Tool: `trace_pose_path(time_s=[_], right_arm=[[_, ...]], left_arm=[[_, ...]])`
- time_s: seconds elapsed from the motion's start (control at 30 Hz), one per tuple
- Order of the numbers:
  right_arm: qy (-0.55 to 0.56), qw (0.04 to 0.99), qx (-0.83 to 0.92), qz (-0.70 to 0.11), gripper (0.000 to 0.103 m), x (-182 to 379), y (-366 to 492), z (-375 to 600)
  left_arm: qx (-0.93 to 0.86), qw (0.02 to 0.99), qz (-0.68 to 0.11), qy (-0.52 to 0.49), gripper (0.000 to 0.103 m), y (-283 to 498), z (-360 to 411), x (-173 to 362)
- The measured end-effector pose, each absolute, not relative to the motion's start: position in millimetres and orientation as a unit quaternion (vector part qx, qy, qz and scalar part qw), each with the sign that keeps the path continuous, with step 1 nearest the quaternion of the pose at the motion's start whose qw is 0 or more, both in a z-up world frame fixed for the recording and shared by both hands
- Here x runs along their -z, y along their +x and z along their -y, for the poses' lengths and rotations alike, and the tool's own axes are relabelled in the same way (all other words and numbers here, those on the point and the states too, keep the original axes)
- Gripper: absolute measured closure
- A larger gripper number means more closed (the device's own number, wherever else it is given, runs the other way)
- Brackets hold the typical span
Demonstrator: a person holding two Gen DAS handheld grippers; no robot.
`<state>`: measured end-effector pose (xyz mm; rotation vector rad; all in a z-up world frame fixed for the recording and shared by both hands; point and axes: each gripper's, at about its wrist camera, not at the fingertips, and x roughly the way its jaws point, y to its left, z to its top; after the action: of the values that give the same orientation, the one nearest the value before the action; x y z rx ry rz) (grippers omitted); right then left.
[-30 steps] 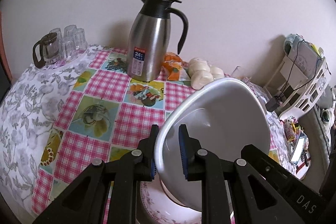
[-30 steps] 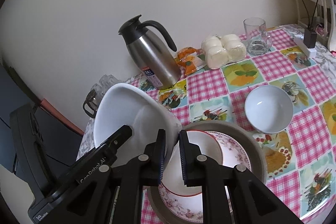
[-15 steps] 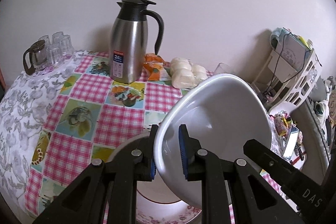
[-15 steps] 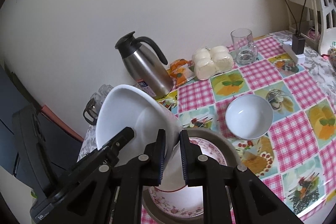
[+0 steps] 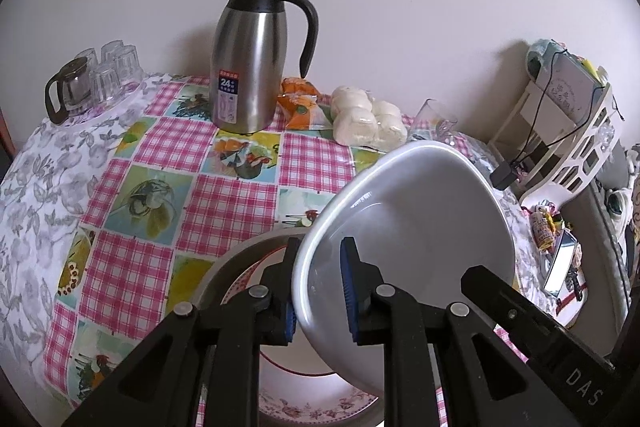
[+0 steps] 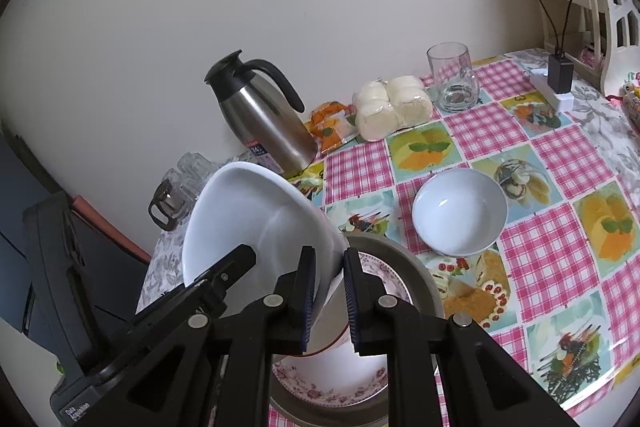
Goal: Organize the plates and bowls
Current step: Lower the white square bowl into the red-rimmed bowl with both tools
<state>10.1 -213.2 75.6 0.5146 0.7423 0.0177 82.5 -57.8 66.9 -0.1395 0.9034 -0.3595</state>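
A large white bowl (image 5: 420, 219) hangs tilted above a stack of plates, held by opposite sides of its rim. My left gripper (image 5: 318, 267) is shut on the bowl's left rim. My right gripper (image 6: 326, 267) is shut on the rim of the same large bowl (image 6: 248, 219) at its other side. Under it lie a grey plate (image 6: 424, 275), a floral plate (image 6: 332, 391) and a red-rimmed plate on top. A small white bowl (image 6: 460, 213) stands on the checked tablecloth to the right of the stack.
At the back by the wall stand a steel thermos jug (image 5: 252, 67), an orange snack packet (image 5: 300, 103), wrapped buns (image 5: 368, 119) and a drinking glass (image 6: 452, 79). A glass teapot with cups (image 5: 92, 79) sits far left. A power adapter (image 6: 560, 75) and a white shelf are at the right.
Both grippers carried the large bowl a short way to the right, so the table slid left in both views. Both grips stayed the same.
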Motion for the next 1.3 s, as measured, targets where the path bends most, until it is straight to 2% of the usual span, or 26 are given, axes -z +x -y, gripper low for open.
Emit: trace_pose_path(time_s=[0.87,1.3], right_arm=[[0.244,0.857,-0.01,-0.453,0.086,-13.5,46.2,192.2],[0.241,0.857,-0.006,-0.455,0.084,-11.2,48.9,192.8]], left_arm=[[0.127,0.838,-0.525,-0.076,0.084,111.5,40.8,-13.3],[0.121,0.843,-0.517,-0.086,0.084,112.4,35.5,-16.6]])
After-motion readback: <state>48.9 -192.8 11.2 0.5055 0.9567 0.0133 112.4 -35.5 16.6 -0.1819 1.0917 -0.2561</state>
